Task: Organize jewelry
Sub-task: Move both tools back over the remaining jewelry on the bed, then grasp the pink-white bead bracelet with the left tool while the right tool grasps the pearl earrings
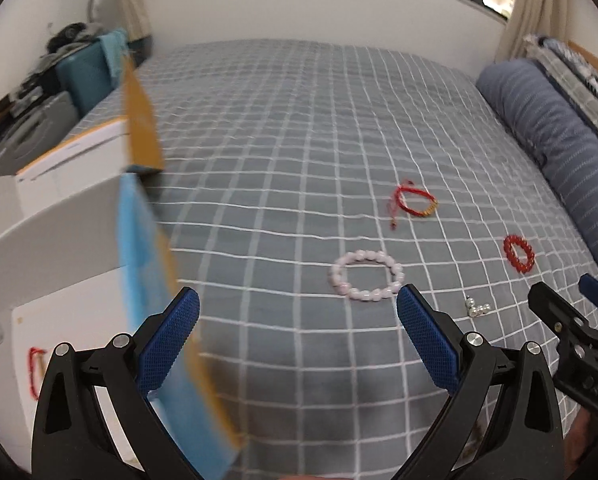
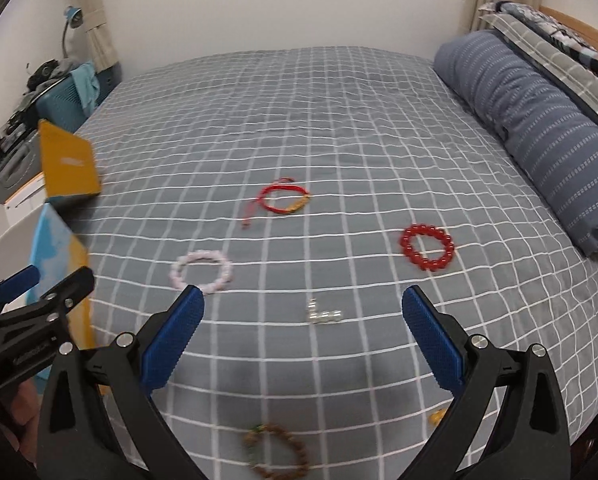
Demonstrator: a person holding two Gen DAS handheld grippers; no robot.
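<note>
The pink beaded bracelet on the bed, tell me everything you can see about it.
The pink beaded bracelet is a closed loop of round, pale pink beads, glossy like stone or glass. It lies flat on the grey checked bedspread, spread into an open oval, with nothing inside it. It lies apart from the other jewelry. In the left wrist view it sits just ahead of the open left gripper, near its right-hand fingertip; whether that fingertip touches it cannot be told.

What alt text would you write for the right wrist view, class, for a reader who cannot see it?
The open right gripper hovers over a grey checked bedspread scattered with jewelry: a pale pink bead bracelet, a red cord bracelet, a red bead bracelet, a small silver bead piece and a brown bead bracelet. The left gripper enters from the left, beside a yellow-and-blue box.
</note>
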